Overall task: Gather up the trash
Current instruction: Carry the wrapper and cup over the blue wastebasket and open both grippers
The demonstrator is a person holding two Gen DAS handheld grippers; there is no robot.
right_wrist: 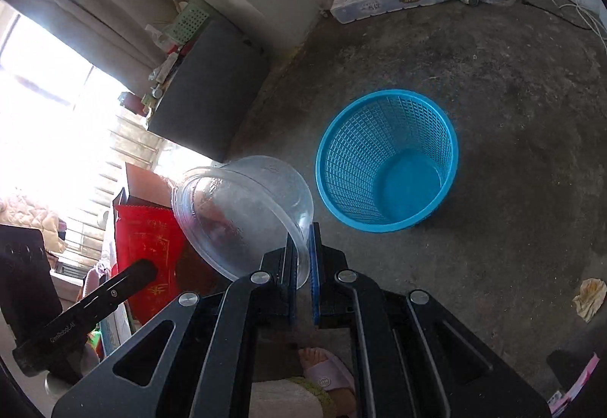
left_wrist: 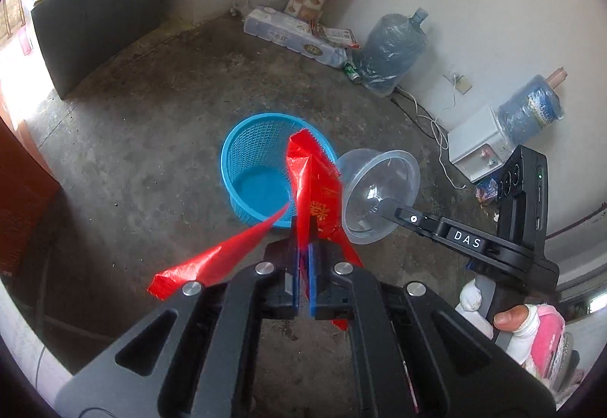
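A bare concrete floor (right_wrist: 512, 84) fills both wrist views, running to a pale wall where a wrapped water jug (left_wrist: 392, 50) and a long pack of paper rolls (left_wrist: 292, 35) lie, far ahead of the fingers. A dark cabinet (left_wrist: 98, 16) stands ahead and to the left of the left fingers.

The blue mesh basket (right_wrist: 387, 160) stands upright on the floor, just ahead of both pairs of fingertips and below them; its bottom shows bare blue.

The left gripper (left_wrist: 303, 251) is clamped on a red plastic wrapper (left_wrist: 313, 183), which sticks up past the fingertips in front of the basket's rim, with one strip trailing down to the left of the fingers.

The right gripper (right_wrist: 303, 255) pinches the rim of a clear plastic bowl (right_wrist: 242, 213), which is tipped on its side to the left of its fingers, beside the basket. In the left view this bowl hangs just right of the wrapper.

A crumpled yellowish scrap (right_wrist: 590, 298) lies on the floor, well to the right of the right fingers.
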